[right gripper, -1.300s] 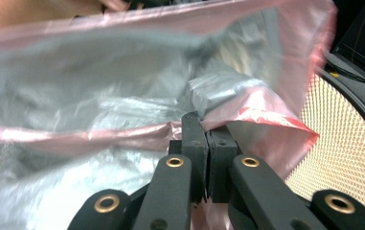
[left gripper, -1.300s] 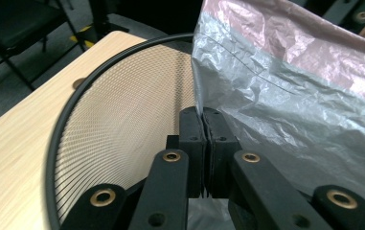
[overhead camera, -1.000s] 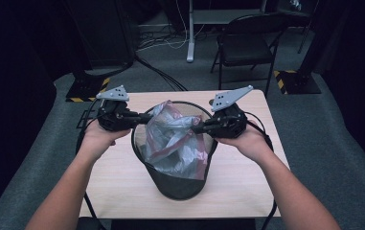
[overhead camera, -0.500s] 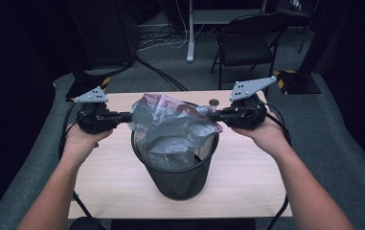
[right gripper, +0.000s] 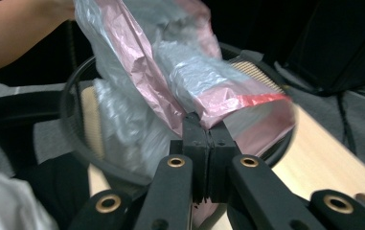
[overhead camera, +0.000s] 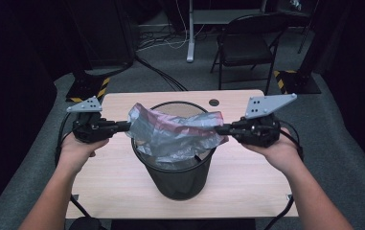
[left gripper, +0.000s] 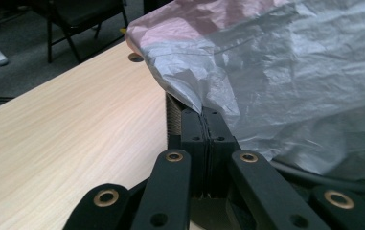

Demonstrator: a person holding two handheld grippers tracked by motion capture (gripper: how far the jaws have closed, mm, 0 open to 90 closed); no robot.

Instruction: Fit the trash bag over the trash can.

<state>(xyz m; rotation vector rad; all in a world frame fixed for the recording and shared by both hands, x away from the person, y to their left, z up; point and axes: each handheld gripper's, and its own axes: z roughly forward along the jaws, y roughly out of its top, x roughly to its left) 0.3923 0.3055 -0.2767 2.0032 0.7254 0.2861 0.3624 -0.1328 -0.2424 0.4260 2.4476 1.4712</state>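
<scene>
So both forearms come up from the bottom of the high view and splay outward, hands level with each other on either side of the black mesh bin (overhead camera: pixel 182 172); the bin stands on the wooden counter (overhead camera: pixel 118 172), roughly in the middle. The left gripper (overhead camera: pixel 125 126) points inward toward the bin from the left, held just above the counter; its jaws are pressed together on the left edge of the grey bag (overhead camera: pixel 180 136), and in the left gripper view you can see the film (left gripper: pixel 285 81) tucked right into the seam between them. The right gripper (overhead camera: pixel 221 129) mirrors it from the other side, wrist a bit cocked with the hand (overhead camera: pixel 278 148) cupped under the body; jaws pinched tight on the bag's (right gripper: pixel 170 81) pinkish rim with the red strip. The bag is stretched between the two over the bin's mouth, its bottom part hanging down inside; the top edge sits above the rim. A folding chair (overhead camera: pixel 247 48) stands on the floor behind the counter.
</scene>
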